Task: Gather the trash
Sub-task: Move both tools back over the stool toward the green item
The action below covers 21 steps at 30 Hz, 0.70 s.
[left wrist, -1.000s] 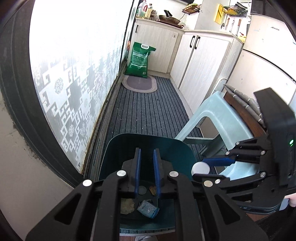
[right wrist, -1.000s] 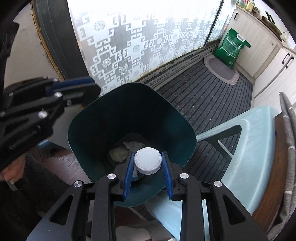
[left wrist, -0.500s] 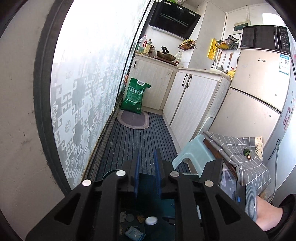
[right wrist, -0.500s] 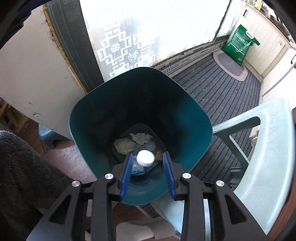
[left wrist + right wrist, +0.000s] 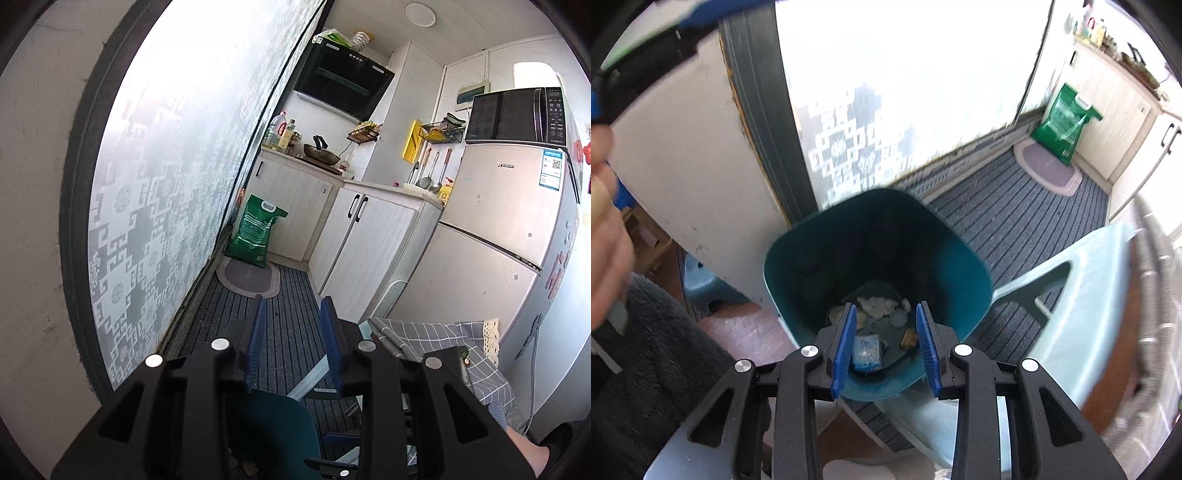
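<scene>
From the left wrist, the teal bin (image 5: 280, 428) is mostly hidden behind the tongs' black frame; from the right wrist the chair (image 5: 1082, 295) is motion-blurred; the bin's scraps (image 5: 877, 306) are too small to identify.

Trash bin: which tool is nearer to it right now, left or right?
Right. The right tool hangs just above the open trash bin, pointing down into it with nothing between its pads. The left tool is higher, aimed toward the kitchen, jaws opening and empty.
</scene>
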Motion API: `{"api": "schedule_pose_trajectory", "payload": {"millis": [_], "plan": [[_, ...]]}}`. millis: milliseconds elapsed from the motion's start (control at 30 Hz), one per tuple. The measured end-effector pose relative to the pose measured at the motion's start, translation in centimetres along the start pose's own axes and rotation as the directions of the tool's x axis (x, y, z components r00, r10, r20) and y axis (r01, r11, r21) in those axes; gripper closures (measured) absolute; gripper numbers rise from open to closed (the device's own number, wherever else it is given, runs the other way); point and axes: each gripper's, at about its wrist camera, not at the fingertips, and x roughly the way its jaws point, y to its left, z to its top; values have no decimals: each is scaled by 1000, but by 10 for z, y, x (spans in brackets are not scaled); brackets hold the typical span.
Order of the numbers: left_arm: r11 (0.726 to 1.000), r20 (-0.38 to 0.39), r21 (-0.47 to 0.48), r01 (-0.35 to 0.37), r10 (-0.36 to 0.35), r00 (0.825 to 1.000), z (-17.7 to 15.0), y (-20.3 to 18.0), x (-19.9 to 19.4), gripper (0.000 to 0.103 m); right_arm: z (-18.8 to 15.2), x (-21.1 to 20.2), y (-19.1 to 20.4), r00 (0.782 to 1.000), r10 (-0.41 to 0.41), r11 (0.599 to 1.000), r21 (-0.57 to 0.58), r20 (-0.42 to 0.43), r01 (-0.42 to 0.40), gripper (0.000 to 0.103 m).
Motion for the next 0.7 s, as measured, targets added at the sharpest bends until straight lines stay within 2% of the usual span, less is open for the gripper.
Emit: {"api": "schedule_pose_trajectory", "payload": {"millis": [100, 167, 333, 467, 700], "plan": [[1000, -7, -16, 13, -13, 1000, 0, -6, 4, 69, 2, -30, -10, 993, -26, 1000, 18, 115, 24, 73], [1000, -16, -6, 18, -18, 1000, -1, -12, 8, 68, 1, -52, -20, 980, -62, 997, 47, 188, 54, 74], [998, -30, 41, 38, -37, 999, -6, -37, 16, 63, -8, -95, -53, 947, -146, 984, 138, 287, 110, 74], [996, -48, 70, 62, -58, 997, -11, -57, 24, 62, -22, -113, -84, 932, -211, 966, 210, 296, 152, 74], [990, -85, 95, 102, -94, 992, -20, -88, 39, 57, -55, -124, -130, 924, -284, 931, 304, 257, 202, 74]]}}
